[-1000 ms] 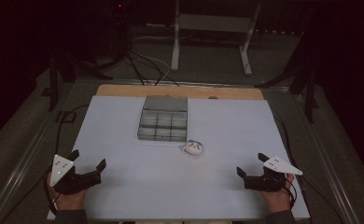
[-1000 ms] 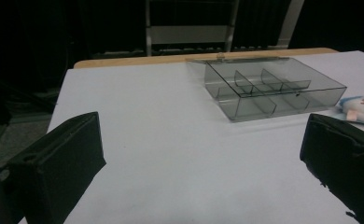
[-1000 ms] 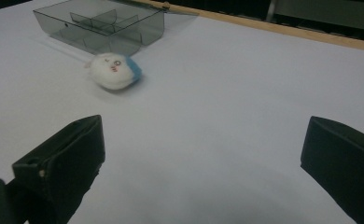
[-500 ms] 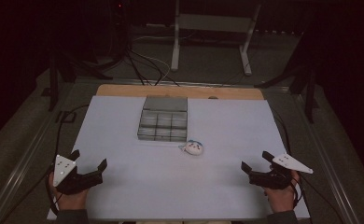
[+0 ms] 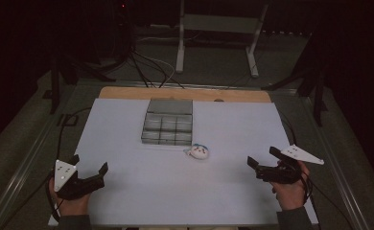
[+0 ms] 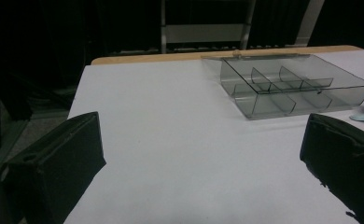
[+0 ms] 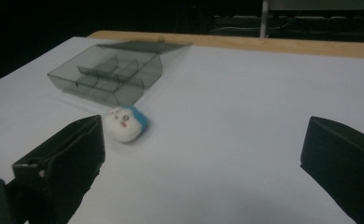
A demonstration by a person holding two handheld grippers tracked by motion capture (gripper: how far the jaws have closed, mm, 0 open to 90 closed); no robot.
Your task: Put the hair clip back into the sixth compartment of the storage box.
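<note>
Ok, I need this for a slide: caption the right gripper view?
Open right gripper faces a small white-and-blue plush toy lying beside a clear divided organizer box.

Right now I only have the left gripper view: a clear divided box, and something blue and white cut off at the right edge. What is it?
Observer: A small plush toy with a white face and a blue back. It lies on the table by the near corner of the divided box, not in it.
Operator: Touching the box?
Observer: The high view shows a thin strip of table between them, so it looks just apart.
Operator: And the right gripper?
Observer: The right gripper is open and holds nothing. It sits low near the table's right edge, jaws pointing toward the toy.
</note>
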